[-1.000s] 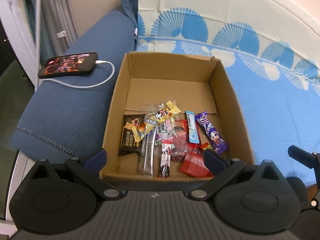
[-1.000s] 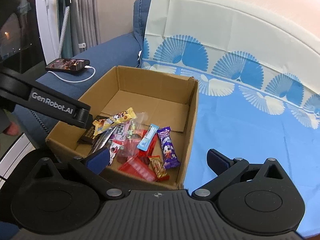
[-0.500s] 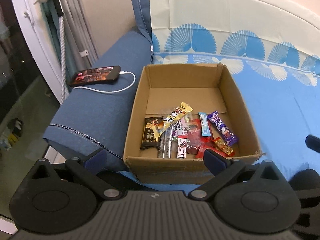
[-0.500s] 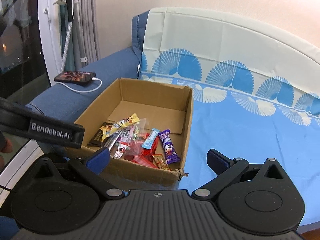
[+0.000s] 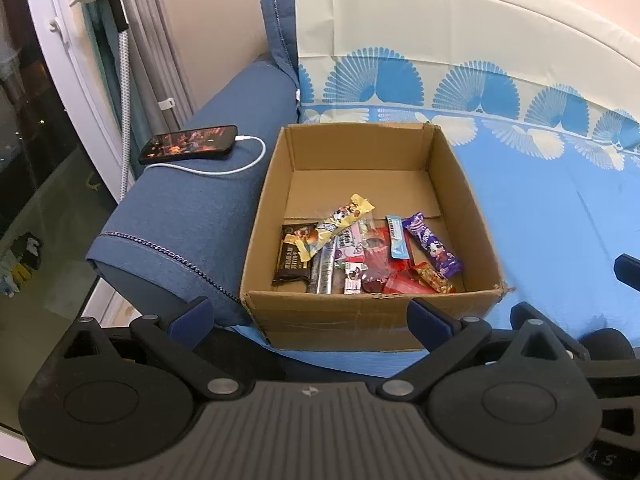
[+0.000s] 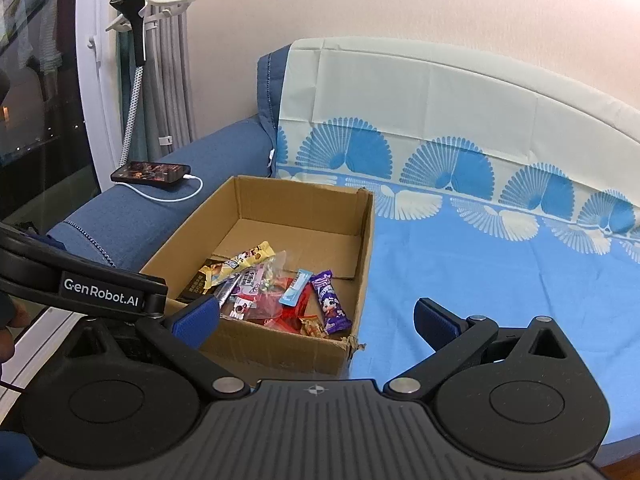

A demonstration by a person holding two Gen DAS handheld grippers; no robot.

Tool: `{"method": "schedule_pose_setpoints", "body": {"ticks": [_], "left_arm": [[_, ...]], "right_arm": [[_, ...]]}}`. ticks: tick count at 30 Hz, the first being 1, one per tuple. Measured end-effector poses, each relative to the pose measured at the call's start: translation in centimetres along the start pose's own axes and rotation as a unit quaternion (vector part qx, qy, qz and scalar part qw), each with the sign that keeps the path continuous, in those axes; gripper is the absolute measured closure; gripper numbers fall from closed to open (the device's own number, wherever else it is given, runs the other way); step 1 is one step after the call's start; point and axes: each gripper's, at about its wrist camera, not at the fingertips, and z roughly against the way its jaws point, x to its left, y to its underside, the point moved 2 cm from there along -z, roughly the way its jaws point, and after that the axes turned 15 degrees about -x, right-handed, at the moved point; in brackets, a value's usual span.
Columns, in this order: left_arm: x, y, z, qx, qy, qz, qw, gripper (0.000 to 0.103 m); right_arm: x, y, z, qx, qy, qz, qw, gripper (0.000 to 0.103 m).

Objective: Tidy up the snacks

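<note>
Snacks (image 5: 362, 254) in cardboard box (image 5: 268, 216), long axes mostly front-to-back.

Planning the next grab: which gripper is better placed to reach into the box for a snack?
Left, probably. The left gripper faces the box squarely, snacks straight ahead. The right gripper sits off its right corner. Both are open.

The cardboard box (image 5: 372, 312) is open-topped; its rear half is bare, while the snacks (image 5: 360, 252) crowd the front.
</note>
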Motion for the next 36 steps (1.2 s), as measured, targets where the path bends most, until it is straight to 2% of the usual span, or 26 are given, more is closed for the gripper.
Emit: {"method": "schedule_pose_setpoints", "body": {"ticks": [10,19,36], "left_arm": [[0.34,0.01,0.39,-0.009,-0.007,0.003,0.9999,0.0],[0.36,-0.04,0.68,-0.019,-0.022,-0.008,0.9996,0.0],[0.6,0.03,0.66,-0.019,-0.025,-0.008,0.9995,0.0]], "right_arm": [[0.29,0.12,0.2,-0.001,0.02,0.008,1.0,0.0],[0.6,-0.04,0.39,-0.005,0.015,0.015,1.0,0.0],[0.77,-0.18,0.57,-0.009,0.014,0.019,1.0,0.0]]}}
